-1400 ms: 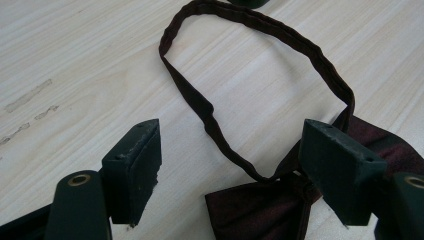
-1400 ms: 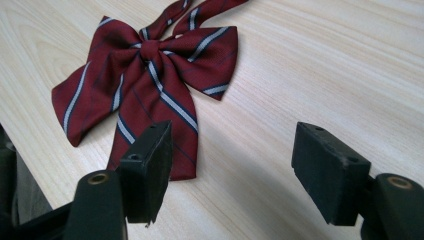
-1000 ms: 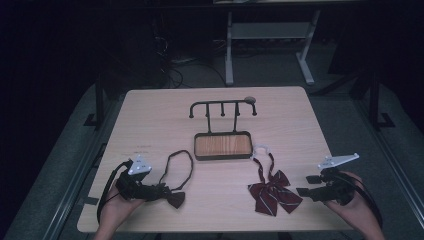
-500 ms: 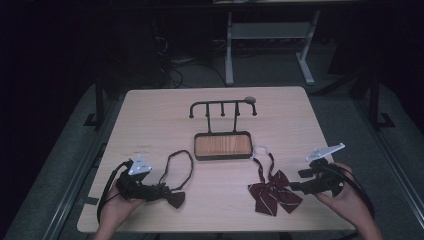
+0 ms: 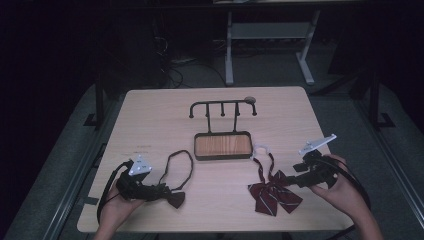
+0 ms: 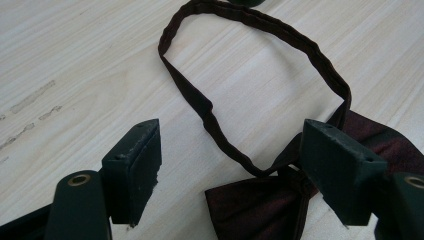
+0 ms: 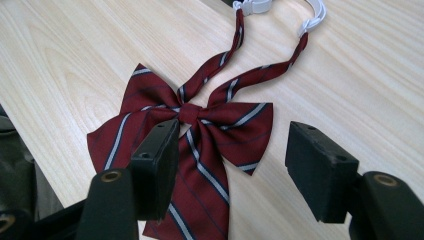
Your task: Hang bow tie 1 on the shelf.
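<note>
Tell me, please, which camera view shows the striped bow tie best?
The right gripper view: the striped bow tie lies close and sharp there, with its stripes, knot and white clasp plain. The high view shows it small and dim on the table. The left gripper view looks at a plain dark bow tie instead.

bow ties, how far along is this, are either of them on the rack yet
Neither is hung yet. The rack stands bare. The striped bow tie and the dark bow tie both lie flat on the table. In hand: the right gripper is open above the striped tie, its fingers having just been closing, and the left gripper is open over the dark one. Grasping, lifting and hanging likely remain.
</note>
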A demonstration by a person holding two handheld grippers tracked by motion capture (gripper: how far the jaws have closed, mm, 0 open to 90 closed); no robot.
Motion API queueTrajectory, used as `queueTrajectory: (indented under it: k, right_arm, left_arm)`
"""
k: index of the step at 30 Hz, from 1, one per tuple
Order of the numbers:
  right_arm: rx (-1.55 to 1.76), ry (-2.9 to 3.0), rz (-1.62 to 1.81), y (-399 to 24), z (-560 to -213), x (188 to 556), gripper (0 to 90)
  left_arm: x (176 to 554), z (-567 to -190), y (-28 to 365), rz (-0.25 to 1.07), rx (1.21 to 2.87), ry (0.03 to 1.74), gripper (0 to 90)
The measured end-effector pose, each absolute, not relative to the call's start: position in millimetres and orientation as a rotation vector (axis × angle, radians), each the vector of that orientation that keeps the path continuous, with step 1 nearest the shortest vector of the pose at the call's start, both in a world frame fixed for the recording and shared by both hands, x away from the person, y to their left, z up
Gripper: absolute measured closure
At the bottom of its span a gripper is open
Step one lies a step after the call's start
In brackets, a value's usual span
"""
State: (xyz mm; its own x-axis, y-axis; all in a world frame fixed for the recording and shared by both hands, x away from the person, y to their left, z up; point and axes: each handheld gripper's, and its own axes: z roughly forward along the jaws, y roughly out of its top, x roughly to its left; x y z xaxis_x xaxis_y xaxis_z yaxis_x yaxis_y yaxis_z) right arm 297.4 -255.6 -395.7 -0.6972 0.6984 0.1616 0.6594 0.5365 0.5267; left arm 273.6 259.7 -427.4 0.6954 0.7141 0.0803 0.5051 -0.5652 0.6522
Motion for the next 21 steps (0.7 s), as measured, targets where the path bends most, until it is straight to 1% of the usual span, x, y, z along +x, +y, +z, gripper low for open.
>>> queueTrajectory:
  k: [8,21]
  right_arm:
    - [1.171,2.723,0.856,-247,-389,308,39.3]
    - [1.143,2.761,0.794,-230,-380,336,42.0]
  left_arm:
    - [273,-427,260,0.451,2.294,0.925,25.7]
    - [273,-426,259,0.452,2.293,0.924,25.7]
